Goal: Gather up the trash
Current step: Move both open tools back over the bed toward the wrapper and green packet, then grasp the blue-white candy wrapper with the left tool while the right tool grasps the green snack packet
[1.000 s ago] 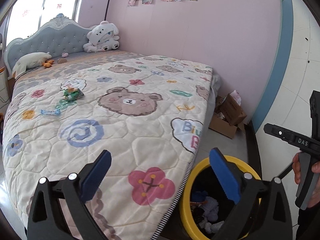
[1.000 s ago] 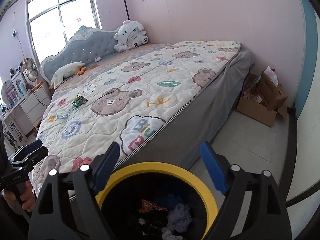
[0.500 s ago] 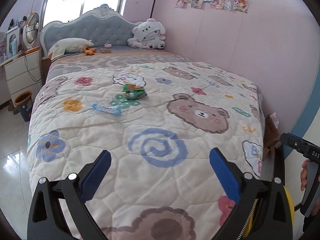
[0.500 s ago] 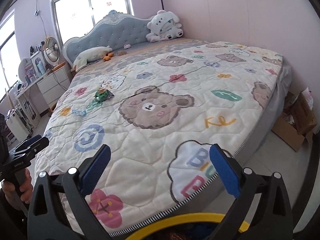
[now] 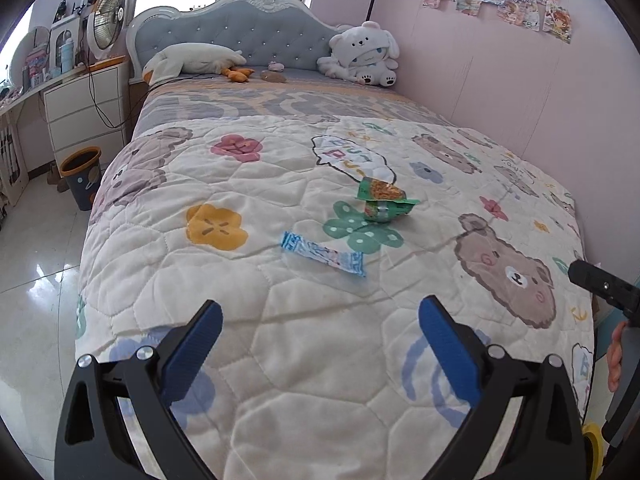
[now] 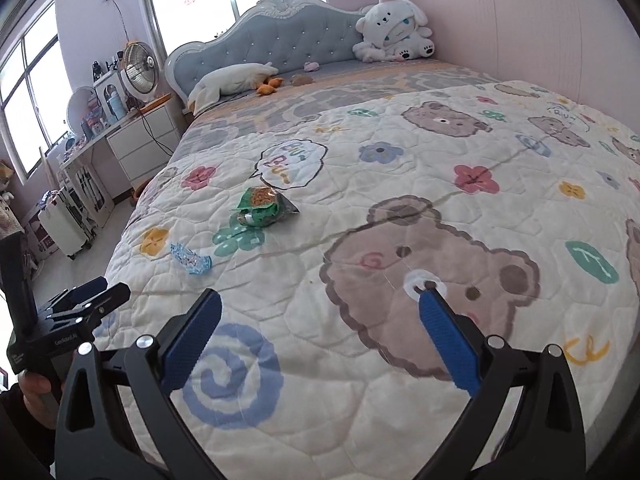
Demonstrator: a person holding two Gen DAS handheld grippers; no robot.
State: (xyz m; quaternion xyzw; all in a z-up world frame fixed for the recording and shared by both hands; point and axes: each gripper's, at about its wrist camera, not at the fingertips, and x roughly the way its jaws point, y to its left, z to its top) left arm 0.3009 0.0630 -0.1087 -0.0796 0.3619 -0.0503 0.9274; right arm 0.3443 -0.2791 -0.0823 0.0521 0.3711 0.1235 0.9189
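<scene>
A quilted cotton bedspread point(image 5: 304, 360), cream and stitched into puffy hexagons, covers the bed and carries printed bears, flowers and blue spirals. Two pieces of trash lie on it near the middle, close together but apart: a crumpled green snack bag point(image 5: 385, 201), glossy foil with an orange picture on its face, puffed and creased, resting by a green clover print; and a flat blue-and-white wrapper point(image 5: 323, 253), long and narrow with crimped ends, lying just in front of the bag. The left gripper point(image 5: 320, 334) hangs over the near part of the quilt, its jaws spread wide with nothing between them, the ribbed blue pads on black plastic arms. The right gripper point(image 6: 320, 330) is likewise fully spread and empty above a bear print, the snack bag point(image 6: 262, 207) and wrapper point(image 6: 191, 259) well ahead of it. A tufted grey-blue headboard point(image 5: 256, 26) with a carved white frame stands behind a fluffy white plush toy point(image 5: 362, 56).
</scene>
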